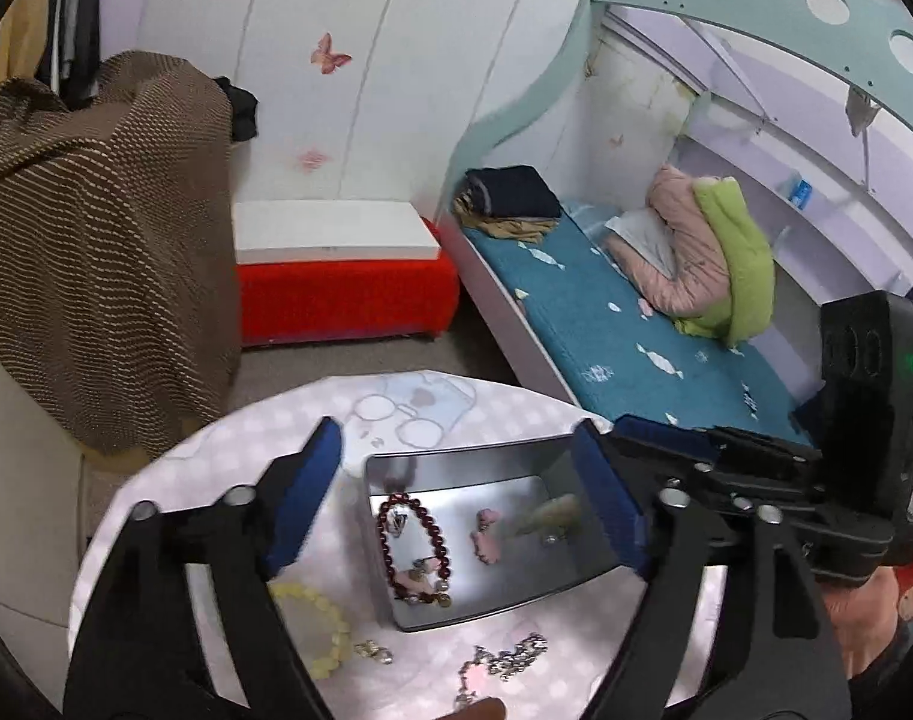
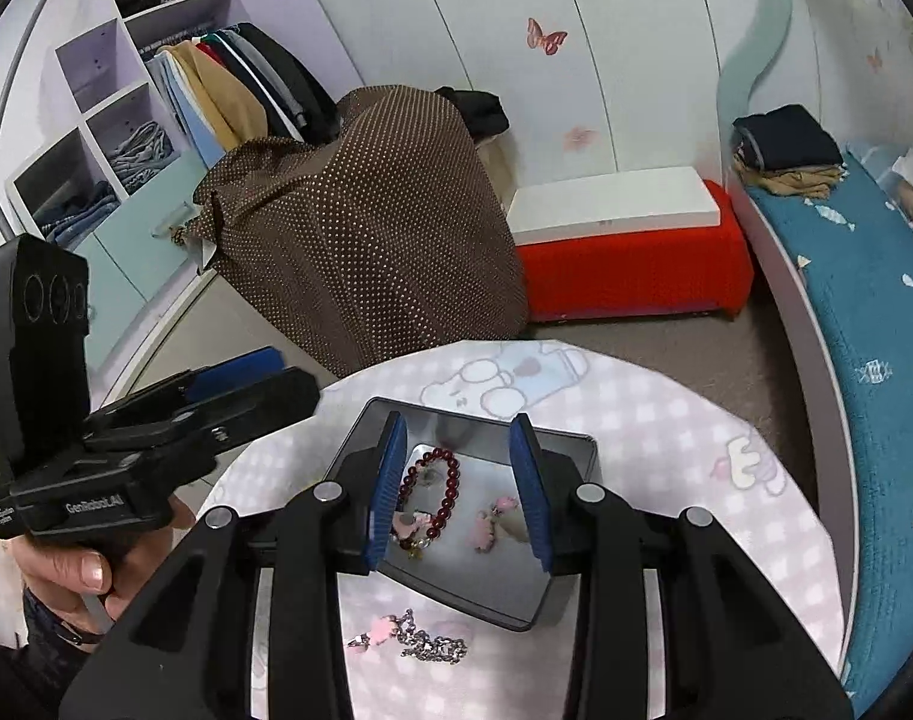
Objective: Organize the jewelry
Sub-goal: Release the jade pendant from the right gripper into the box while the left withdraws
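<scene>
A silver metal tin (image 1: 552, 591) (image 2: 567, 444) stands on a round pink-checked table (image 1: 264, 438) (image 2: 666, 438). In it lie a dark red bead bracelet (image 1: 423, 522) (image 2: 450, 489) and pink charm pieces (image 1: 486, 534) (image 2: 492, 519). A silver chain with a pink charm (image 1: 507, 657) (image 2: 423, 642) and a pale yellow bead bracelet (image 1: 324, 618) lie on the table in front of the tin. My left gripper (image 1: 456, 507) is open and empty above the tin. My right gripper (image 2: 459, 492) is open and empty over the tin; its body (image 1: 816, 468) is at the right in the left wrist view.
A brown dotted cloth (image 2: 366, 222) covers a bulky thing behind the table. A red bench with a white top (image 2: 630, 240) stands by the wall. A bed with a blue sheet (image 1: 606, 324) is at the right. Open shelves with clothes (image 2: 126, 120) are at the left.
</scene>
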Action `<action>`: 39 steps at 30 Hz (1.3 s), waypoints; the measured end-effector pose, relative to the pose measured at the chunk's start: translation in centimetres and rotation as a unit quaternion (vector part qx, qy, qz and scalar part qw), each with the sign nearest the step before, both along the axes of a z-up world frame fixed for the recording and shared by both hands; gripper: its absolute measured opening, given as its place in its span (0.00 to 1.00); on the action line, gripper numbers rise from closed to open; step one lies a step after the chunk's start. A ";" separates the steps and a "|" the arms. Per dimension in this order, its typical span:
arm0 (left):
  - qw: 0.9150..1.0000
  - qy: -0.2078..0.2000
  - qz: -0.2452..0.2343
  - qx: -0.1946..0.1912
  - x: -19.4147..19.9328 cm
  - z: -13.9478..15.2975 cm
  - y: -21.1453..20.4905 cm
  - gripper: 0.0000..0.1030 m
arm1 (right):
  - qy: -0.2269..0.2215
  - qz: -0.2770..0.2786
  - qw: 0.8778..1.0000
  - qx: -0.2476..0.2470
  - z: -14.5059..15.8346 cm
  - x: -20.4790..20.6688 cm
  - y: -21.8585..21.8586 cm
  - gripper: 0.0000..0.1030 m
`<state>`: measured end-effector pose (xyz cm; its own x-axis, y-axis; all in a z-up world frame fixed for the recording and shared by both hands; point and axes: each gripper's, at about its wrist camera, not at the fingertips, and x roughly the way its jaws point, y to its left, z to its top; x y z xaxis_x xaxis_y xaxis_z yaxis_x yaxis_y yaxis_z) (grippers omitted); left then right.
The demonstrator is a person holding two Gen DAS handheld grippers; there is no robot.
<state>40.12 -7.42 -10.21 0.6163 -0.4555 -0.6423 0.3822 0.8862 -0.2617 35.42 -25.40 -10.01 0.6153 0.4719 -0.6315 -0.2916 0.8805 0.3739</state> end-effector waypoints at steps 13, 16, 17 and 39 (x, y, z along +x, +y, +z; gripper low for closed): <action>0.996 -0.060 0.056 0.022 -5.1 2.3 3.7 0.92 | -0.073 -0.051 0.996 -0.004 3.3 -4.7 -1.4 0.92; 0.995 -0.069 0.072 0.028 -6.7 2.1 4.9 0.92 | -0.083 -0.053 0.995 -0.005 3.6 -6.3 -1.5 0.92; 0.994 -0.071 0.077 0.030 -7.2 2.0 5.2 0.92 | -0.086 -0.054 0.995 -0.008 3.7 -6.9 -1.5 0.92; 0.983 -0.014 0.162 0.090 -17.0 -6.1 9.6 0.93 | -0.008 -0.020 0.996 -0.085 -4.0 -15.2 2.2 0.92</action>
